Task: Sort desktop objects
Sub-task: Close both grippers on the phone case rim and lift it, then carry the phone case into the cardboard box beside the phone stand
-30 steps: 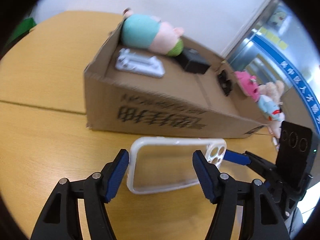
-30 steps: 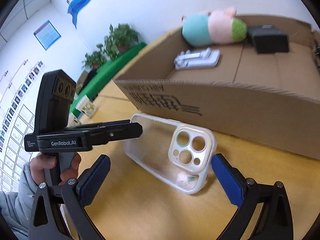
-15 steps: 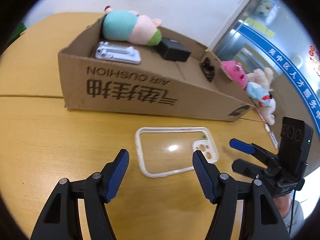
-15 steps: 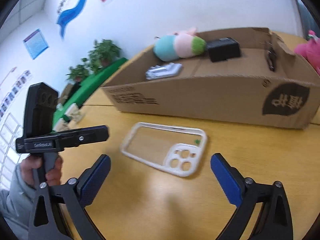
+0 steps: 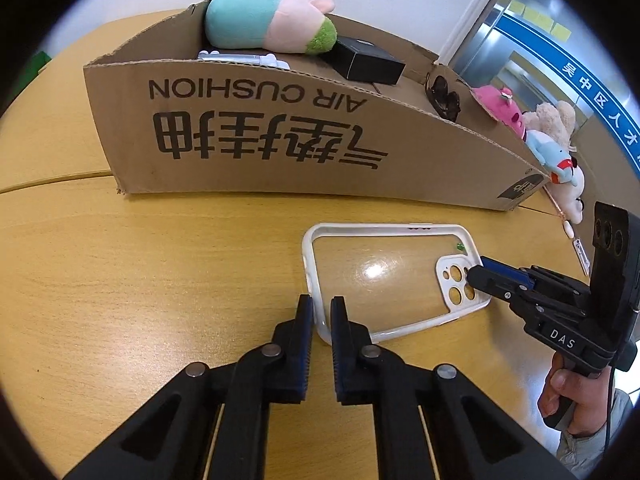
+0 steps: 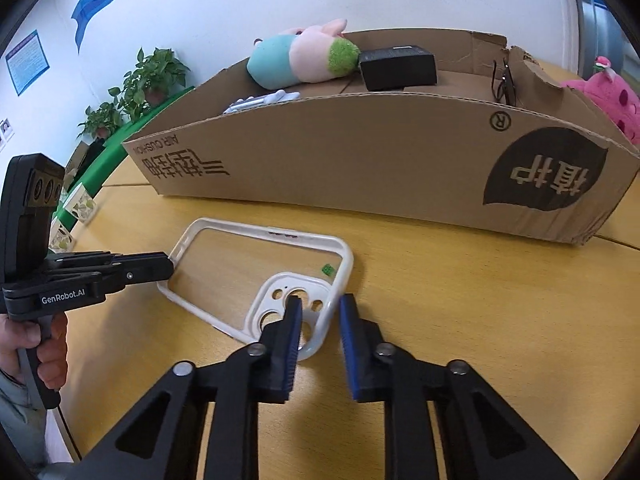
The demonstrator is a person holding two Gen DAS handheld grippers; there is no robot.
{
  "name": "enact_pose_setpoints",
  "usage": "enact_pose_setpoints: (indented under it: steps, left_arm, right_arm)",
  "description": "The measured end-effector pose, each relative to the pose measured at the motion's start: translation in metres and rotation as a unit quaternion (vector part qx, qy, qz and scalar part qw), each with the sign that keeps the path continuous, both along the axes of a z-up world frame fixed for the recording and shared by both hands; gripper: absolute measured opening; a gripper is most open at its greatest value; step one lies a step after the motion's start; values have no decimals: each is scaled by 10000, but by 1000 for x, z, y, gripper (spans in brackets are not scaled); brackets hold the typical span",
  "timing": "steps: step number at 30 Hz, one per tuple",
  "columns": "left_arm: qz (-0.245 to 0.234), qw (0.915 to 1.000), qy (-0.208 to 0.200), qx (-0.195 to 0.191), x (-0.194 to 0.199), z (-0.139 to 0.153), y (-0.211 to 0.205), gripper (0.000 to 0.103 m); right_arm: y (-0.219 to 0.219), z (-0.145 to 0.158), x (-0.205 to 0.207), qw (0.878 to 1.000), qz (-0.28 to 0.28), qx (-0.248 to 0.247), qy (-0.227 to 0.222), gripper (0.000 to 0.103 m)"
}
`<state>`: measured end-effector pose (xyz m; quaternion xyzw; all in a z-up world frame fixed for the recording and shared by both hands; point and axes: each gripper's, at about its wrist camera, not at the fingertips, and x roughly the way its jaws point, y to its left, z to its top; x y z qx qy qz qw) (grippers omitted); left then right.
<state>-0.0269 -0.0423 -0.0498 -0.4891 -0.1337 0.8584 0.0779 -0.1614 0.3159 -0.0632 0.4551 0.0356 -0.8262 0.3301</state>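
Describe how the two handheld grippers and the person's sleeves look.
Both the left gripper and the right gripper are black, with triangular cut-outs, silver rivets and ribbed blue pads. White lettering reads GenRobot.AI on the left, DAS on the right. Each carries a three-lens block. A cable hangs beside the grey sleeve.

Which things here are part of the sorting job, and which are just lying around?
In the job:
phone case
cardboard box
left tongs
right tongs

Lying about:
pink plush
potted plants

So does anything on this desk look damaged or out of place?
Yes. The cardboard box has a torn, ragged far corner, and its print reads upside down. The phone case lies outside it on the table, pinched at both ends.
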Motion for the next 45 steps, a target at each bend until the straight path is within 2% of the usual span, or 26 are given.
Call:
enact_pose_setpoints:
  steps: [4, 6, 13, 16, 19, 22, 27, 35, 40, 43, 45]
  left_arm:
    - [13, 9999, 163, -41, 4, 10, 4, 7]
    - [38, 9994, 346, -65, 8, 27, 7, 7]
    - [52, 9908, 1350, -78, 6, 106, 17, 6]
    - [28, 9867, 1617, -162, -9, 128, 20, 6]
    - [17, 9842, 1765, -170, -25, 142, 16, 6]
    - [88, 9837, 1783, -228, -40, 147, 5, 6]
    - [324, 9872, 1451, -576, -67, 132, -21, 6]
    - [677, 9931, 373, -876, -105, 82, -59, 6]
    - [612, 9898, -259, -1262, -118, 57, -58, 6]
    - [678, 9845, -365, -1573, -120, 53, -55, 6]
    - [696, 9846, -401, -1551, -120, 52, -58, 6]
  right_arm:
    - [3, 7, 6, 9999, -36, -90, 112, 15]
    - [7, 19, 12, 9994, -53, -199, 264, 15]
    - [26, 107, 26, 9894, -193, -734, 1236, 15]
    - [24, 136, 18, 9838, -200, -723, 1631, 15]
    - [23, 152, 0, 9816, -236, -806, 1714, 15]
    - [15, 155, -20, 9812, -280, -942, 1659, 15]
    - [-18, 133, -59, 9864, -166, -1060, 1245, 17]
    - [-81, 76, -105, 9954, 138, -872, 373, 18]
    - [-102, 51, -122, 9981, 129, -588, -119, 18]
    - [-112, 36, -120, 9989, 145, -354, -286, 18]
    - [-117, 30, -118, 9989, 158, -250, -376, 24]
